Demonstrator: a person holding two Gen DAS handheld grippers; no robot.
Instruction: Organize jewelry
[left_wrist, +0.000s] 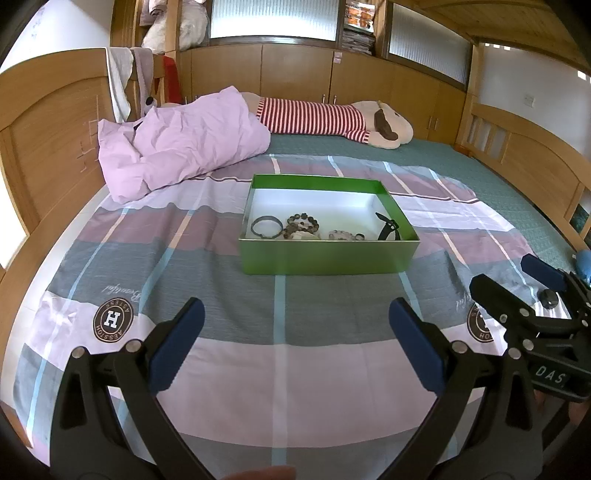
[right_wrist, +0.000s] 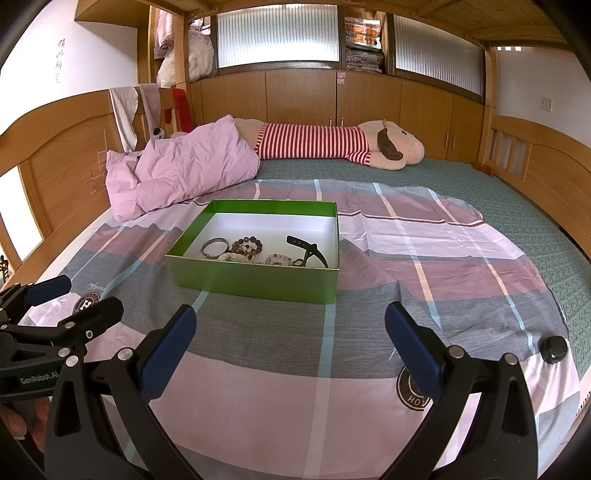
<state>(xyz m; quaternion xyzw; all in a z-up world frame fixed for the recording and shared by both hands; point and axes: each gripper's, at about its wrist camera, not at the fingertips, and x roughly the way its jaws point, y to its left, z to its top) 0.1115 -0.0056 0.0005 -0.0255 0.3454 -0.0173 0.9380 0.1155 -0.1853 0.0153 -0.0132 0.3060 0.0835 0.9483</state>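
Observation:
A green box (left_wrist: 325, 254) with a white inside sits on the plaid sheet in the middle of the bed; it also shows in the right wrist view (right_wrist: 255, 282). Inside lie a metal bangle (left_wrist: 266, 226), a brown bead bracelet (left_wrist: 301, 223), a pale bead bracelet (left_wrist: 341, 234) and a black strap (left_wrist: 388, 227). A small black round object (right_wrist: 553, 349) lies on the sheet at the right. My left gripper (left_wrist: 295, 343) is open and empty, short of the box. My right gripper (right_wrist: 290, 350) is open and empty, also short of the box.
A lilac pillow (left_wrist: 177, 147) lies at the back left. A long plush toy in a red striped shirt (left_wrist: 332, 118) lies along the far side. Wooden bed rails (left_wrist: 48, 140) stand on both sides. A blue object (left_wrist: 585, 260) sits at the right edge.

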